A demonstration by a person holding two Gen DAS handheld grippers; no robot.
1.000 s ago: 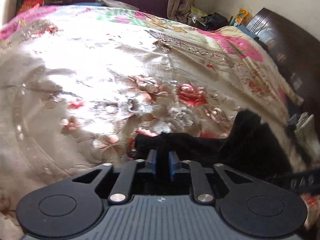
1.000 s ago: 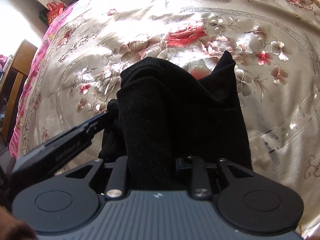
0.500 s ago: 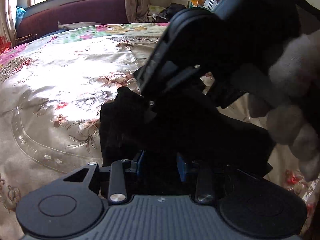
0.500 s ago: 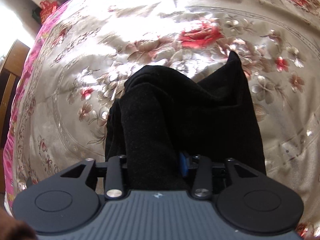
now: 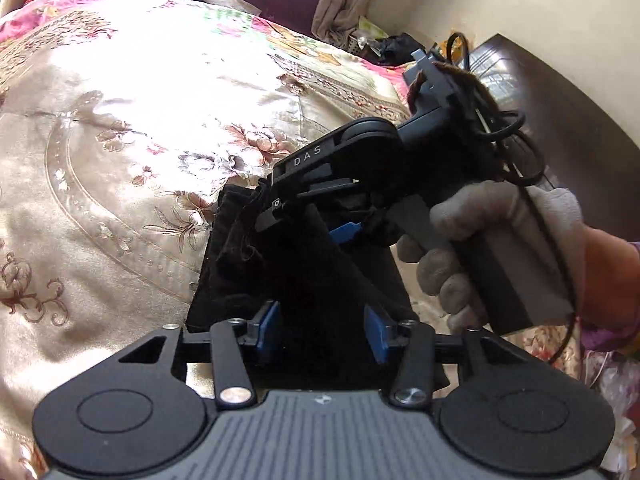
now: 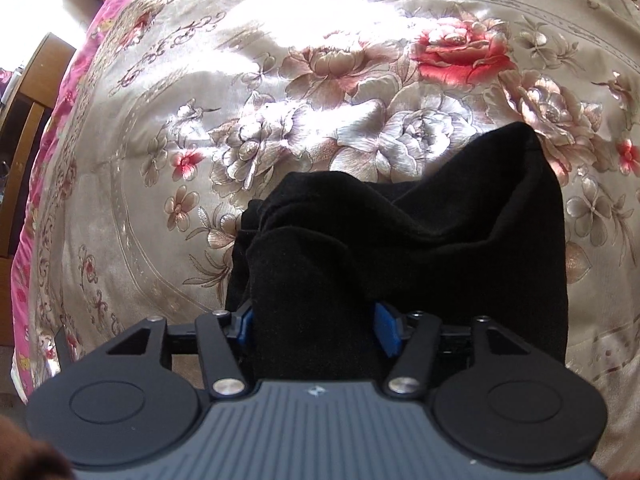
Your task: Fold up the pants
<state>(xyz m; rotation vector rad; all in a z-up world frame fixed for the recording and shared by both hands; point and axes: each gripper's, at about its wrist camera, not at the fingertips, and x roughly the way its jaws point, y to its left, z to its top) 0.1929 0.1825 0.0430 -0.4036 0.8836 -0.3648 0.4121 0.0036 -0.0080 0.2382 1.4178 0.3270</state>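
Black pants (image 6: 420,240) lie between both spread claws, left claw (image 5: 322,330) and right claw (image 6: 316,326).

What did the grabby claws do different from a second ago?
Both grippers opened. The left gripper, pinched shut before, now has its pads apart around the black pants. The right gripper loosened too. The pants stayed bunched on the flowered bedspread.
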